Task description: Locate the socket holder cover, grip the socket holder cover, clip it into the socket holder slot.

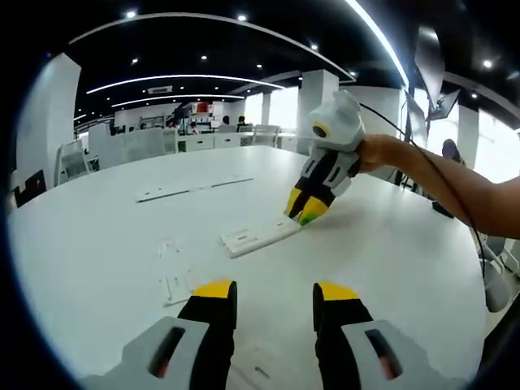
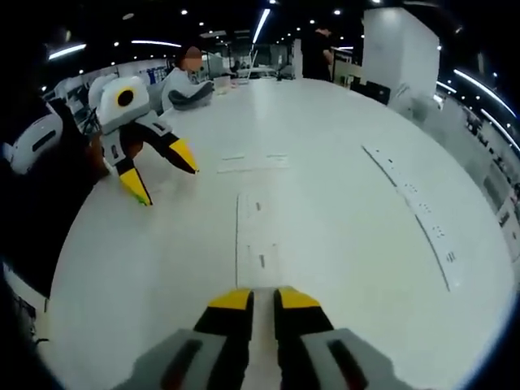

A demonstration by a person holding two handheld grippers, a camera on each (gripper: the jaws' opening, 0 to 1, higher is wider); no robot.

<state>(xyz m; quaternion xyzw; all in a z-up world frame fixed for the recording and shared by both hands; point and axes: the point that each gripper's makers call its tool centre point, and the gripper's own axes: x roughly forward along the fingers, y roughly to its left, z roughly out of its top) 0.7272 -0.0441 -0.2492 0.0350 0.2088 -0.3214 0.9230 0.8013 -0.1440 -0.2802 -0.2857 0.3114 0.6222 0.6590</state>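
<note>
Desk (image 1: 106, 244): smooth white top, satin finish, soft sheen from the ceiling lights.

Socket holder (image 1: 260, 236): white moulded plastic by the look of it, matt, close in tone to the desk.

Long strips (image 2: 414, 203) at the right: also white, flat, plastic-looking, low gloss.

Left gripper (image 1: 275, 294): jaws black with yellow tips, plastic-looking, matt; grey shell behind them smooth.

Right gripper (image 2: 263, 299): same black-and-yellow jaws, grey smooth shell. In the left gripper view its housing reads as glossy white plastic.

Ceiling (image 1: 211, 41): dark and glossy, mirroring the light strips.
</note>
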